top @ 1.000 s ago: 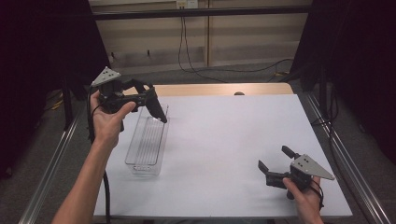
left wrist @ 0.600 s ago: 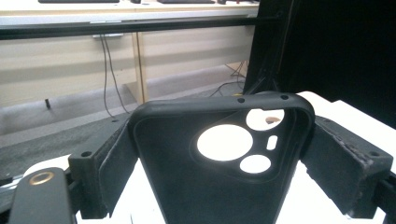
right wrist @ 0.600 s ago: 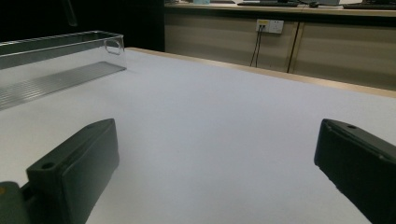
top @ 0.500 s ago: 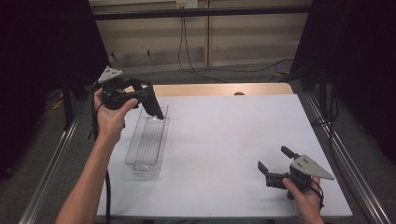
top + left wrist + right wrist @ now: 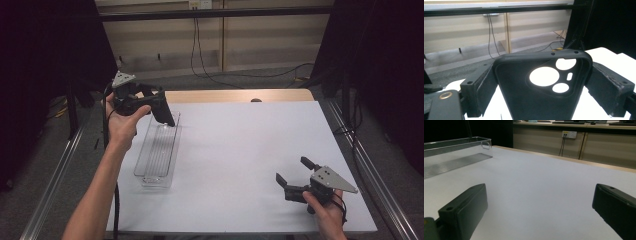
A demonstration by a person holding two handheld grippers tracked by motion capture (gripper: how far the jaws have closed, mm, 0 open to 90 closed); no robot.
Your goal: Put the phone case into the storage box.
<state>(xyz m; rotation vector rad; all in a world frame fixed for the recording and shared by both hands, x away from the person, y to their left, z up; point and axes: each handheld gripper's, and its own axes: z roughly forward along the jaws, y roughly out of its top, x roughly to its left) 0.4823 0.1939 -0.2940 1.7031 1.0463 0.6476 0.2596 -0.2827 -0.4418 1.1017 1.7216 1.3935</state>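
Currently my left gripper (image 5: 159, 106) is clamped on a black phone case (image 5: 544, 87), held above the far end of the clear tray (image 5: 156, 157), its long axis tilted down toward the tray, camera cutouts away from my hand. My right gripper (image 5: 295, 176) rests with jaws apart near the white table (image 5: 240, 150)'s near right corner.

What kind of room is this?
Probably a lab or workshop for recording: a white table fenced by metal rails, dark curtains, and wall sockets with cables.

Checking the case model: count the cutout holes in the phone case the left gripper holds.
4 in the phone case: a large round one at centre, one above right, one below right, a small slot beside them. Tiny rim holes excluded.
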